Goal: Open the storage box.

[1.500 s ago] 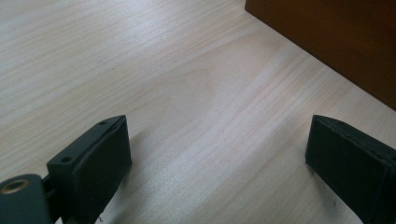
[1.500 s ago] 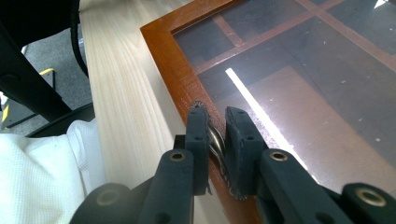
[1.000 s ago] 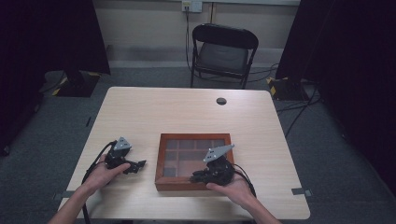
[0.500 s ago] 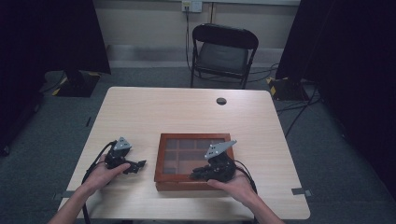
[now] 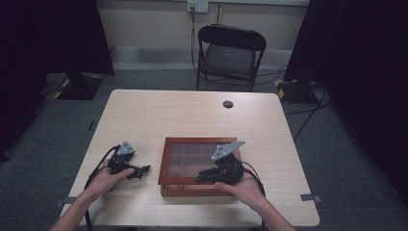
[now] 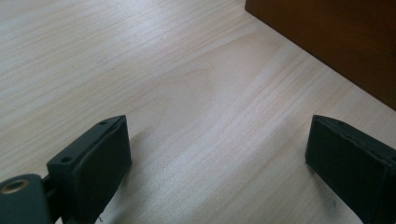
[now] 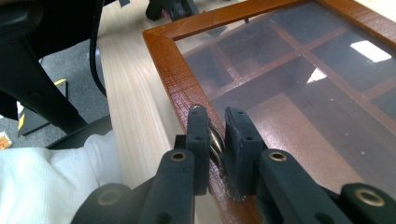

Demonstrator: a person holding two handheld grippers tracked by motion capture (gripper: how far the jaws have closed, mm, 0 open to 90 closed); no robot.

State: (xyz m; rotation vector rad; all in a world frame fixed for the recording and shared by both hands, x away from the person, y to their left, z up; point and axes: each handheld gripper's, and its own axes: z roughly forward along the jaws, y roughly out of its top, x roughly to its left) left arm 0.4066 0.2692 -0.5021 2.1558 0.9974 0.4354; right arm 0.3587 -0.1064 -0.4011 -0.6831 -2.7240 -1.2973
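Observation:
A brown wooden box (image 5: 165,163) with a glass lid over several compartments lies on the near middle of the table. My right gripper (image 5: 201,177) rests on its front edge, pointing left. In the right gripper view the right gripper (image 7: 217,133) is shut on a small metal clasp (image 7: 215,140) at the lid's wooden rim (image 7: 173,79). My left gripper (image 5: 142,170) lies on the table just left of the box, pointing at it. Its jaws (image 6: 217,163) stand open over bare wood, with the box's side wall (image 6: 336,42) ahead.
The light wood table (image 5: 192,115) carries a small black round disc (image 5: 228,104) near its far edge. A black folding chair (image 5: 226,53) stands behind the table. Cables trail from both grippers toward the near edge.

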